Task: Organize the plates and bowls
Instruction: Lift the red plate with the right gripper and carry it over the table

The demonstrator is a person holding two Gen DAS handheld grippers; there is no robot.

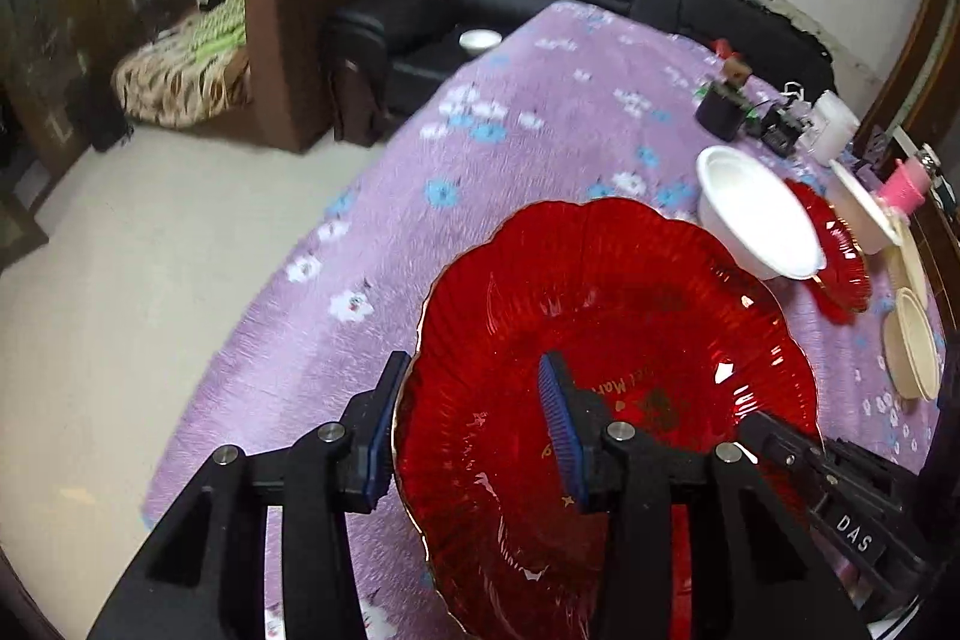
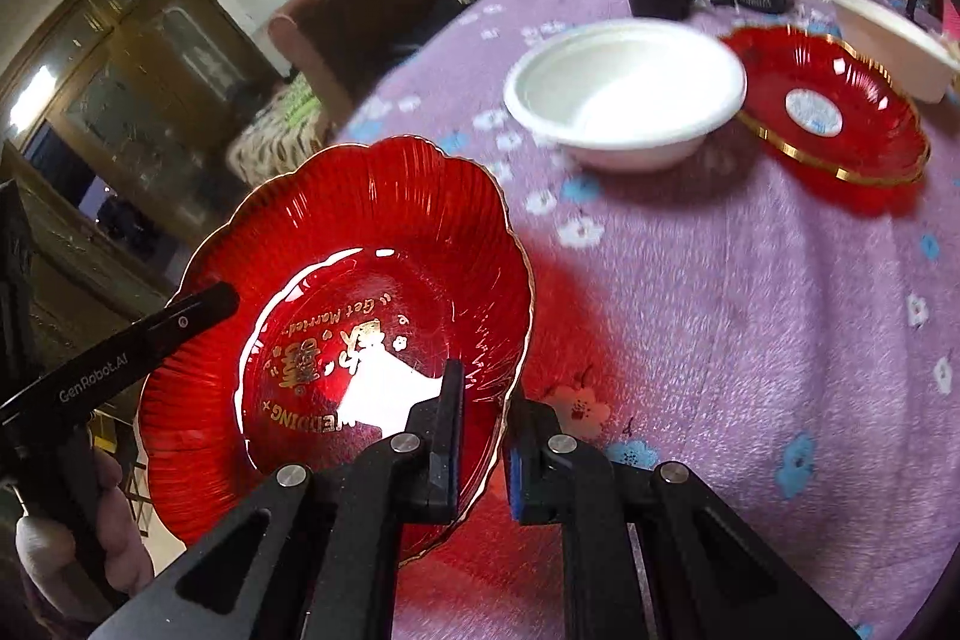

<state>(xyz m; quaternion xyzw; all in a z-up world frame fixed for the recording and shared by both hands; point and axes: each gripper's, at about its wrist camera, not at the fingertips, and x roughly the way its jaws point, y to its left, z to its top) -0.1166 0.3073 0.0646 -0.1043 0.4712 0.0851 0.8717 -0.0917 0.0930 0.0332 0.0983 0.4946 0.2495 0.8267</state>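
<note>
Where sofas line the wall, purple floral tablecloth (image 2: 750, 310) under red plate (image 2: 360, 280)

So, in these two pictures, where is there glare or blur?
Right wrist view: strong white glare on the centre of the red plate, hiding part of its gold lettering; the white bowl and the far items look motion-blurred. Left wrist view: only small highlights on the plate; fisheye bends the table edge.
</note>
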